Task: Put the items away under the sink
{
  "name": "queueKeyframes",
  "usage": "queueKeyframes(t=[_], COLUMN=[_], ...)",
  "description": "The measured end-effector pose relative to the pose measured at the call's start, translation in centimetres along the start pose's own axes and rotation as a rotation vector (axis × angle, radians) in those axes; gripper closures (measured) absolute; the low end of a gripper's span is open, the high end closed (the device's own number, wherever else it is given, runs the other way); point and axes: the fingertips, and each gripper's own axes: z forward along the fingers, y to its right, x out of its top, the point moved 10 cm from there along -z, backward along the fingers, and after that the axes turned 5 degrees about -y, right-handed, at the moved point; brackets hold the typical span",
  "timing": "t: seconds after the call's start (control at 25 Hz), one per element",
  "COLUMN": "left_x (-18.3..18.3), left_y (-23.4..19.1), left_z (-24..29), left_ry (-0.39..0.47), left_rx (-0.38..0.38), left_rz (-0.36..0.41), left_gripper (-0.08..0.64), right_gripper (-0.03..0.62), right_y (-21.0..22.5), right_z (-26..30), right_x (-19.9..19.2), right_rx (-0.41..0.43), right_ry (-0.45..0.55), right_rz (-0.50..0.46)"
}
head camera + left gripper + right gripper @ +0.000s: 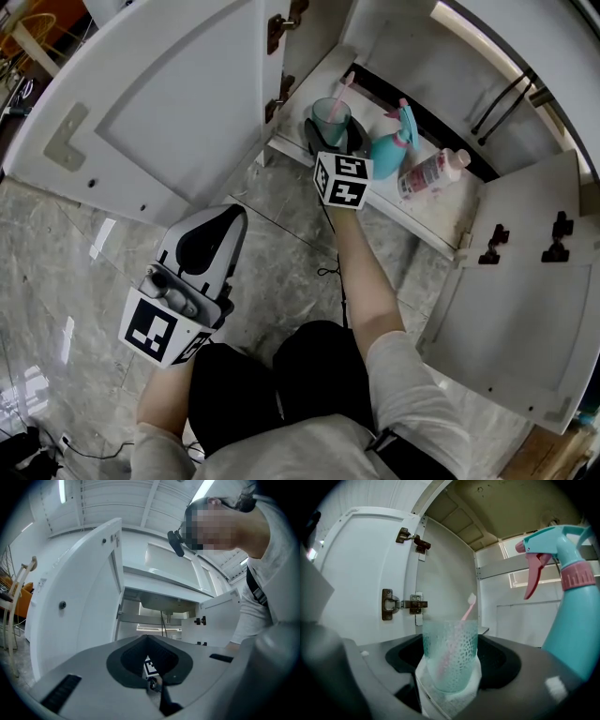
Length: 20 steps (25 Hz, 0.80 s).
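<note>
A teal dimpled cup (450, 656) with a pink toothbrush (468, 605) in it stands at the front left of the under-sink cabinet floor (427, 217). My right gripper (450, 644) is shut on the cup, one jaw against each side. In the head view the right gripper (330, 133) reaches into the cabinet around the cup (330, 114). A teal spray bottle (394, 150) with a pink trigger stands just right of it, close beside my right gripper, and shows large as the spray bottle (574, 620). My left gripper (230, 217) hangs shut and empty over the floor.
A pink-and-white bottle (431, 173) lies right of the spray bottle. Both cabinet doors stand wide open: the left door (159, 112) and the right door (525, 309). Brown hinges (401, 604) sit on the left wall. A thin cable (330, 272) lies on the marble floor.
</note>
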Motion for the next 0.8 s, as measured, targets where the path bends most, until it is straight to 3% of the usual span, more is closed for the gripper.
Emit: queueKeyframes(t=[0.8], left_x=[-0.6], left_y=[0.1], left_z=[0.4], left_ry=[-0.011], left_rx=[-0.032], left_rz=[-0.006], left_gripper=[0.552], right_gripper=[0.229], right_y=[-0.5], right_z=[-1.2], right_x=[-0.4], right_rx=[-0.033], right_ry=[-0.058], right_rz=[0.001])
